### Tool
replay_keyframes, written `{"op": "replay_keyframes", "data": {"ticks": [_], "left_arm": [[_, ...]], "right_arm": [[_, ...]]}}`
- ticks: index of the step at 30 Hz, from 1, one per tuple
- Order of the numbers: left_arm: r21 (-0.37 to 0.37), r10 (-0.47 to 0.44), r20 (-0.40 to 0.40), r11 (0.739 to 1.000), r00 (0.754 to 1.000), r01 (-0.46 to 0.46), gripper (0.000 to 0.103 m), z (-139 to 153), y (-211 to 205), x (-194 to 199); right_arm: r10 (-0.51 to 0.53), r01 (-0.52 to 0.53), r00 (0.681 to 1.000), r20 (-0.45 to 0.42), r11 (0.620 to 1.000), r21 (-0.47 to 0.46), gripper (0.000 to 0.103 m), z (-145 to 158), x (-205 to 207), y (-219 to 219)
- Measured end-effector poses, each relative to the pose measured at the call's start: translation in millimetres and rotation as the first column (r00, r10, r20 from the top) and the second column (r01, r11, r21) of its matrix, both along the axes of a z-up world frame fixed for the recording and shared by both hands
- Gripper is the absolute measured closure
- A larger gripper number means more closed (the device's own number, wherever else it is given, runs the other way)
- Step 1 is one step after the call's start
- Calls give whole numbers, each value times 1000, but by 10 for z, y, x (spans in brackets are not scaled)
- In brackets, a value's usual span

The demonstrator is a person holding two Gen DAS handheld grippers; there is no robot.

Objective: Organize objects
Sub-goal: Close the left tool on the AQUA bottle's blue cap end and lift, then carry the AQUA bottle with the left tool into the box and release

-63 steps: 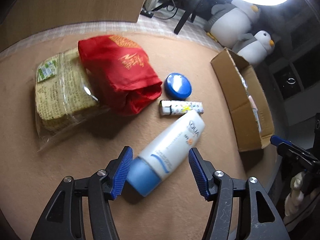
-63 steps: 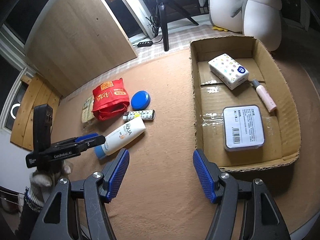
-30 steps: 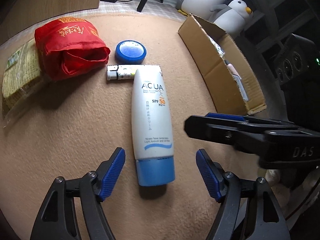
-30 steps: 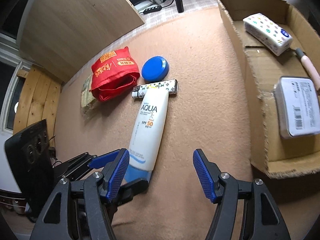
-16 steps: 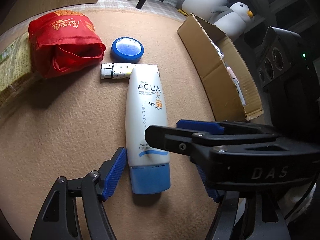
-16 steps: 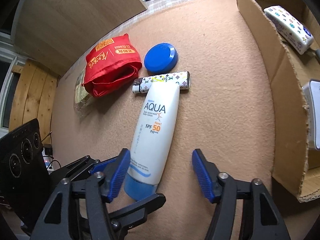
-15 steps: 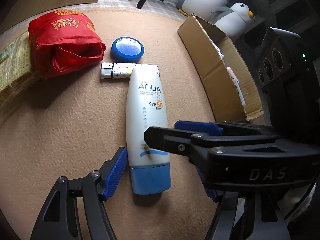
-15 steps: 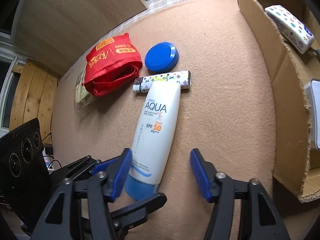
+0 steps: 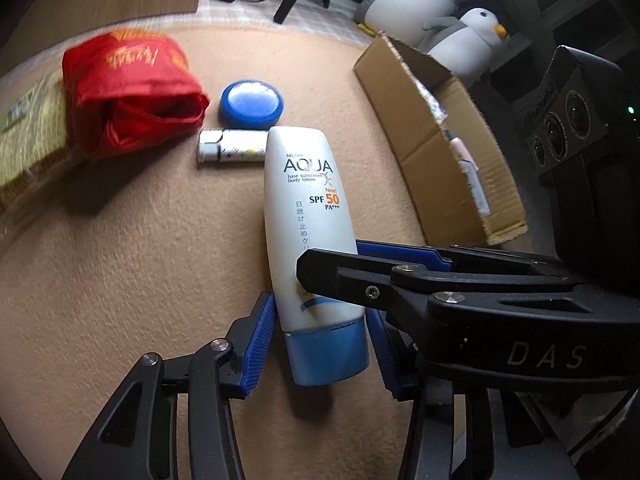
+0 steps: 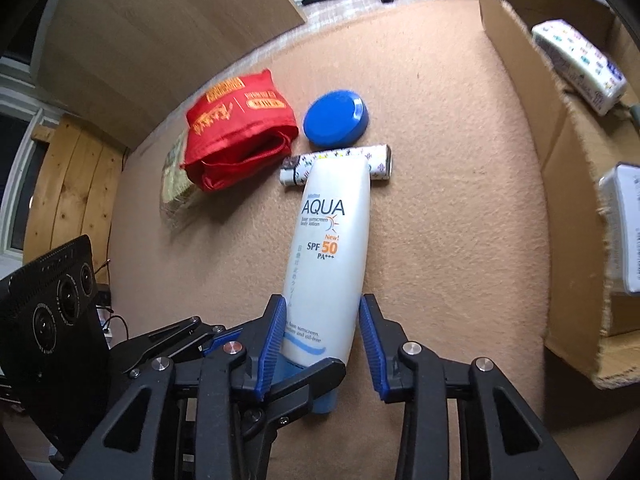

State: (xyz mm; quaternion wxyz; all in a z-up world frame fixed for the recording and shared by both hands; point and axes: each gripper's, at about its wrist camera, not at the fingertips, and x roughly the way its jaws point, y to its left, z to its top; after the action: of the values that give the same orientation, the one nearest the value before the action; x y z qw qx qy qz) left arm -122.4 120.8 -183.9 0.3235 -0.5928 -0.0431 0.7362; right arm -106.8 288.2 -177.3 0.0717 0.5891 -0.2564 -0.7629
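Note:
A white AQUA sunscreen tube (image 9: 308, 216) with a blue cap lies flat on the tan table, cap end towards me. My left gripper (image 9: 320, 344) straddles the cap end, its jaws closing, and both blue pads meet the tube's sides. My right gripper (image 10: 322, 340) grips the lower body of the tube (image 10: 332, 248) just above the cap; its jaws are closing too, pads against both edges. In the left wrist view the right gripper (image 9: 330, 258) reaches in from the right and lies across the tube. One black finger of the left gripper shows under the tube in the right wrist view.
Beyond the tube's far end lie a patterned stick (image 9: 232, 151), a round blue lid (image 9: 252, 104) and a red pouch (image 9: 128, 96). An open cardboard box (image 9: 440, 184) stands on the right, holding a patterned pack (image 10: 580, 64) and a white case (image 10: 624, 228). Plush penguins (image 9: 472, 40) sit behind.
Both pairs of jaws have narrowed from wide apart to the tube's sides. The right gripper slid in from the right over the tube. The tube has stayed in place.

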Motion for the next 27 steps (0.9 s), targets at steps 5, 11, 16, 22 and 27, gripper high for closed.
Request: {"op": "replay_keyframes", "data": {"ticks": [5, 11, 16, 22, 27], "left_arm": [[17, -7, -34, 1000, 999, 7, 53, 219, 78, 9], [42, -26, -75, 999, 997, 29, 53, 496, 278, -25], [63, -37, -100, 997, 994, 44, 54, 617, 682, -182], [82, -56, -117, 994, 992, 66, 54, 714, 1062, -292], [94, -61, -108, 993, 992, 71, 54, 676, 1358, -395]], "right_arm": [[-15, 15, 999, -45, 1000, 7, 70, 211, 61, 126], [-28, 31, 995, -96, 999, 30, 70, 461, 91, 285], [-50, 57, 991, -127, 997, 54, 70, 655, 108, 548], [-80, 93, 985, -151, 992, 86, 70, 786, 85, 871], [-100, 116, 984, -151, 988, 103, 70, 777, 57, 1114]]}}
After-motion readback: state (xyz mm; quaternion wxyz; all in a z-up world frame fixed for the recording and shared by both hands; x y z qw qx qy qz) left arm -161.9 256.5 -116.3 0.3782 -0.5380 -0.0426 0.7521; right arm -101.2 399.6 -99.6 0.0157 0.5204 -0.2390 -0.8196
